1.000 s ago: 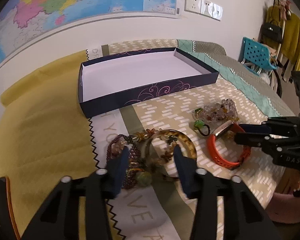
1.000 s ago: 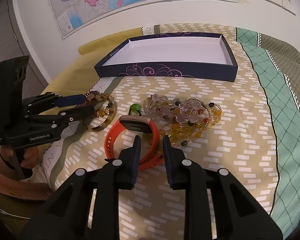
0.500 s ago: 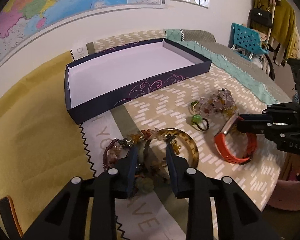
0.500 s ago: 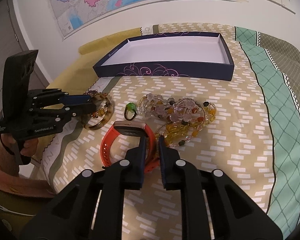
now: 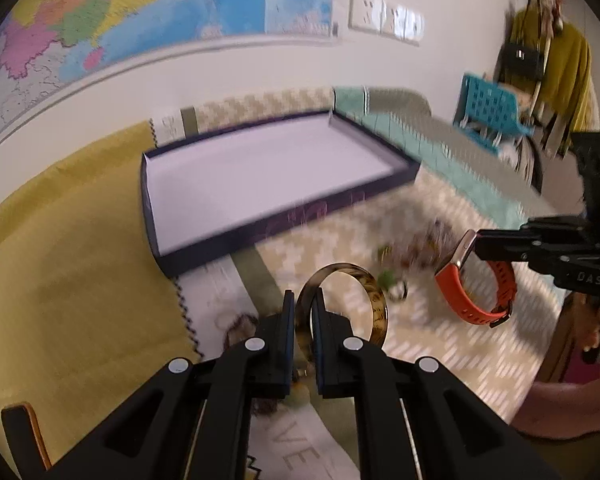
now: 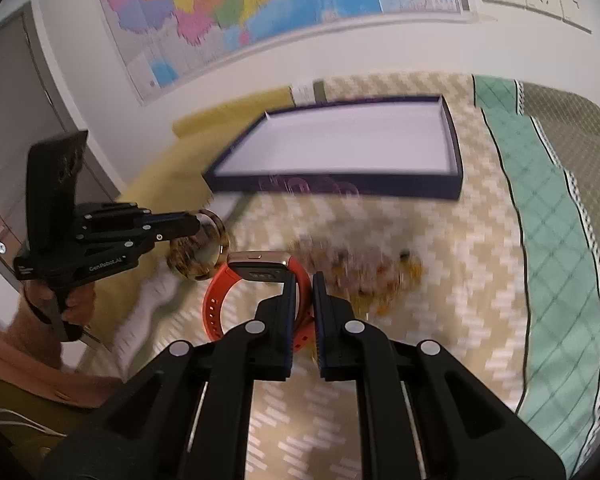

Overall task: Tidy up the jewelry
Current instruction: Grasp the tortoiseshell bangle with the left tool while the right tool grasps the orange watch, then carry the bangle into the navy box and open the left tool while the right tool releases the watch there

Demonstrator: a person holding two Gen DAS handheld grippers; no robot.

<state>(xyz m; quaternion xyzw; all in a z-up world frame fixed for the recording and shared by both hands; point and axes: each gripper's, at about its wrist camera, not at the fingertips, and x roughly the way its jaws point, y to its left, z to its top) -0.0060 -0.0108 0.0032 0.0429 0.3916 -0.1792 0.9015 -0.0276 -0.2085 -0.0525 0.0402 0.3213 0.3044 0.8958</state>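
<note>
My left gripper point(image 5: 302, 300) is shut on a tortoiseshell bangle point(image 5: 374, 300) and holds it above the table; it also shows in the right wrist view point(image 6: 198, 258). My right gripper point(image 6: 303, 280) is shut on an orange smartwatch point(image 6: 256, 270), lifted off the cloth; the watch also shows in the left wrist view point(image 5: 458, 296). A dark blue tray point(image 5: 188, 256) with a white floor stands empty behind them, seen also in the right wrist view point(image 6: 420, 190). Blurred bead bracelets point(image 6: 364, 272) and a green ring point(image 5: 388, 280) lie on the cloth.
A patterned cloth point(image 6: 480, 240) covers the table, with a yellow cloth point(image 5: 80, 280) at the left. Dark bead strands point(image 5: 240, 328) lie under my left gripper. A map hangs on the wall point(image 6: 260, 4). A teal chair point(image 5: 492, 108) stands at the far right.
My left gripper has shut on the bangle and lifted it. My right gripper has shut on the orange watch and raised it off the cloth. Both views are blurred by motion.
</note>
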